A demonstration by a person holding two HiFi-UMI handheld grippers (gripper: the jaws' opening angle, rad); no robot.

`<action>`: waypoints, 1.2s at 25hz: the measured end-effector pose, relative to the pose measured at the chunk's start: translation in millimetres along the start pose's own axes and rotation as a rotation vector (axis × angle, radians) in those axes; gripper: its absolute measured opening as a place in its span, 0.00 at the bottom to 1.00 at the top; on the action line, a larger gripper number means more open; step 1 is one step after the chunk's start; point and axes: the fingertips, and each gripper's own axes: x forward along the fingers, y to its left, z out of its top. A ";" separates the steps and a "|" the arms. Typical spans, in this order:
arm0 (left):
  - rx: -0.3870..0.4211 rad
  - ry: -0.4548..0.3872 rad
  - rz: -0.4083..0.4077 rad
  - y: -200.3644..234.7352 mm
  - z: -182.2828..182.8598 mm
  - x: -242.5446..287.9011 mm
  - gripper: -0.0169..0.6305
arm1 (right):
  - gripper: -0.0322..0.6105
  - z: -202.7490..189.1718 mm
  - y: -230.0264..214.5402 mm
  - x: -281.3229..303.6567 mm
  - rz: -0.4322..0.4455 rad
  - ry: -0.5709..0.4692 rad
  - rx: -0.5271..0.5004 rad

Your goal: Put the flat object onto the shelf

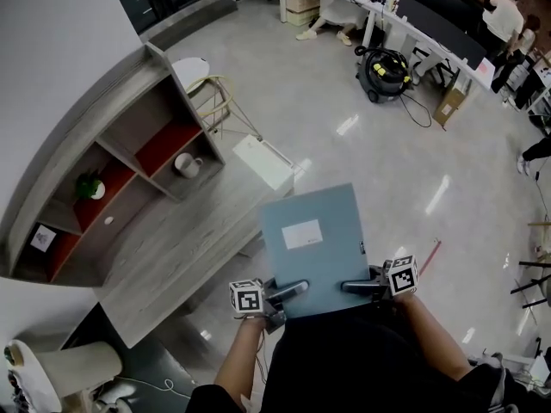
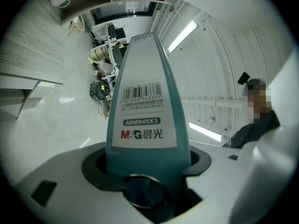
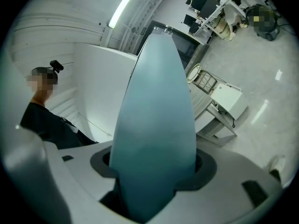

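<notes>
I hold a flat light-blue file folder (image 1: 312, 246) level in front of me, above the floor, gripped at its near edge from both sides. My left gripper (image 1: 287, 291) is shut on its near left corner and my right gripper (image 1: 358, 287) on its near right corner. In the left gripper view the folder's labelled spine (image 2: 145, 78) with a barcode stands up between the jaws of the left gripper (image 2: 147, 171). In the right gripper view the plain blue folder edge (image 3: 156, 101) fills the jaws of the right gripper (image 3: 154, 171). The wooden shelf (image 1: 129, 157) with red-backed compartments stands to the left.
A wooden desk top (image 1: 172, 248) juts out from the shelf, with a white box (image 1: 265, 162) beside it. The shelf holds a mug (image 1: 185, 164) and a small green plant (image 1: 89, 185). A vacuum cleaner (image 1: 384, 71) and desks with people lie far across the glossy floor.
</notes>
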 end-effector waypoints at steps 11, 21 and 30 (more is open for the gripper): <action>-0.003 -0.226 0.124 30.7 46.6 -28.4 0.52 | 0.49 57.4 -30.5 46.7 0.129 0.219 -0.021; -0.029 -0.509 0.262 59.9 119.9 -45.7 0.52 | 0.49 144.0 -69.3 103.8 0.287 0.495 -0.029; -0.101 -0.617 0.341 80.2 164.4 -27.7 0.52 | 0.49 197.5 -102.2 113.8 0.350 0.610 0.028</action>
